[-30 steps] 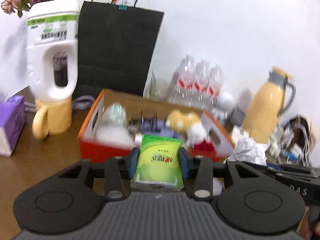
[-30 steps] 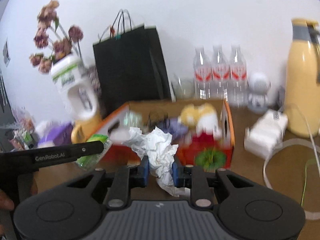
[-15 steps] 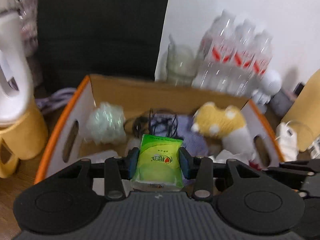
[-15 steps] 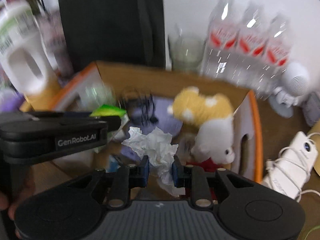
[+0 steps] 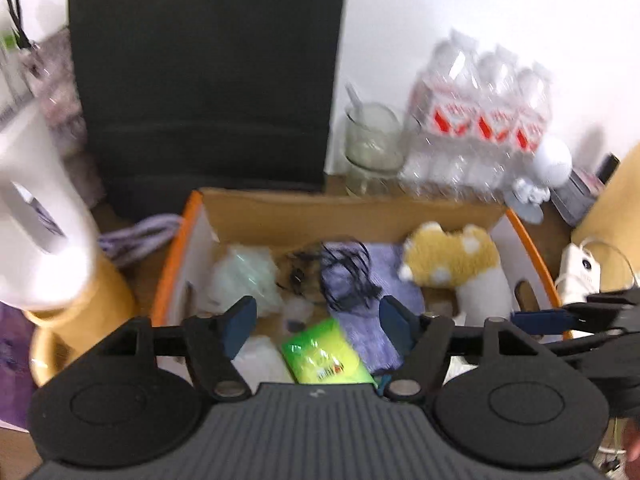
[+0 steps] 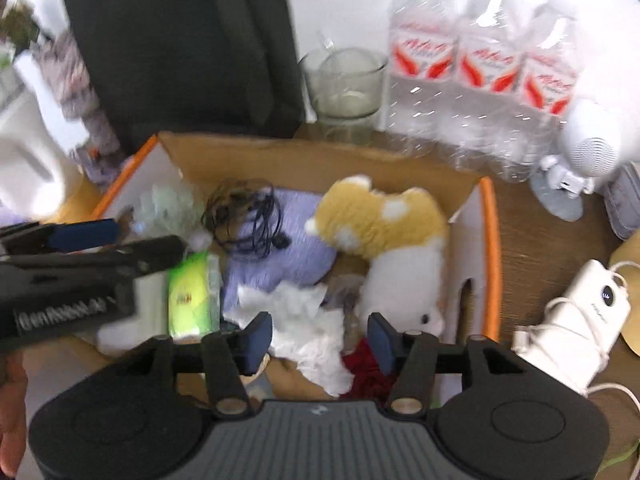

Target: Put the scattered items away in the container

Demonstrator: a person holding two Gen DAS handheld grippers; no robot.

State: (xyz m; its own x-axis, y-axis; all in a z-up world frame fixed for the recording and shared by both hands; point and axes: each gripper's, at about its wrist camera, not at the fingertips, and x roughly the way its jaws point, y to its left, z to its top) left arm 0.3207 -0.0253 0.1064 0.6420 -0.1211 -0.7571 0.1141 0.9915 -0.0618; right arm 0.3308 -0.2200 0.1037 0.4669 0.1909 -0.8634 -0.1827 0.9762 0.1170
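While both of our grippers hang over the orange-rimmed cardboard box [image 5: 188, 216], neither one has hold of anything. Our left gripper [image 5: 316, 320] has its fingers spread wide, and the green tissue pack [image 5: 324, 354] lies loose in the box just below them, next to the purple cloth [image 5: 372, 292]. Our right gripper [image 6: 318, 338] is spread wide too, with the crumpled white paper [image 6: 308, 328] sitting in the box between and under its fingers, touching neither as far as we can tell. Also in the box are a yellow and white plush toy [image 6: 384, 232] and a black tangled cord [image 6: 248, 216]. Behind the box on the desk [image 6: 540, 248] stand a glass [image 6: 344, 92] and water bottles [image 6: 480, 80].
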